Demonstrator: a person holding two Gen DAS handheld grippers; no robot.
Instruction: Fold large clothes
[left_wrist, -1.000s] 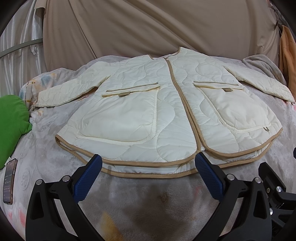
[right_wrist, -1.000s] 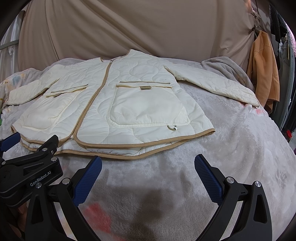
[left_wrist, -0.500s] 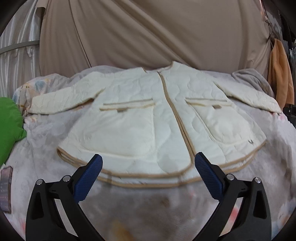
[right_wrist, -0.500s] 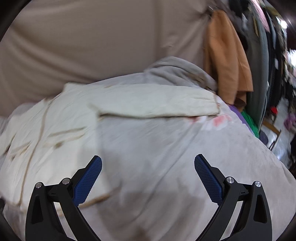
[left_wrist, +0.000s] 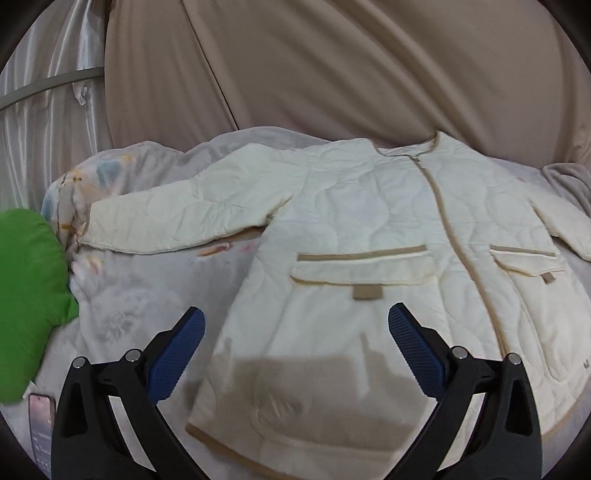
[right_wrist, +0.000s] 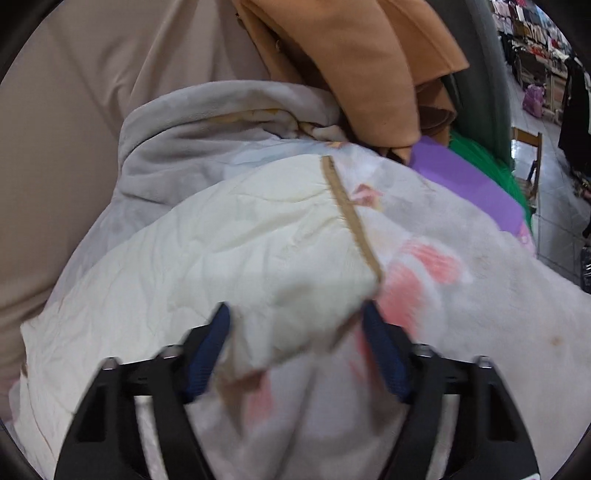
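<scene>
Cream jacket (left_wrist: 369, 236) lay flat, front up, on the bed (left_wrist: 140, 295), left gripper (left_wrist: 295, 332) hung wide open over jacket's lower front, holding nothing, right gripper (right_wrist: 295, 325) jaws had just been closing around jacket's sleeve cuff (right_wrist: 295, 266), pad contact unclear through blur, phone (left_wrist: 42, 421) left of jacket.

The right gripper (right_wrist: 297, 341) sits over the cuff end of a cream quilted sleeve (right_wrist: 229, 258) lying on a grey floral blanket (right_wrist: 480, 295). Its jaws have just been closing, the sleeve's corner between the blue pads (right_wrist: 207, 354), grip unclear. An orange garment (right_wrist: 362, 62) hangs behind.
</scene>
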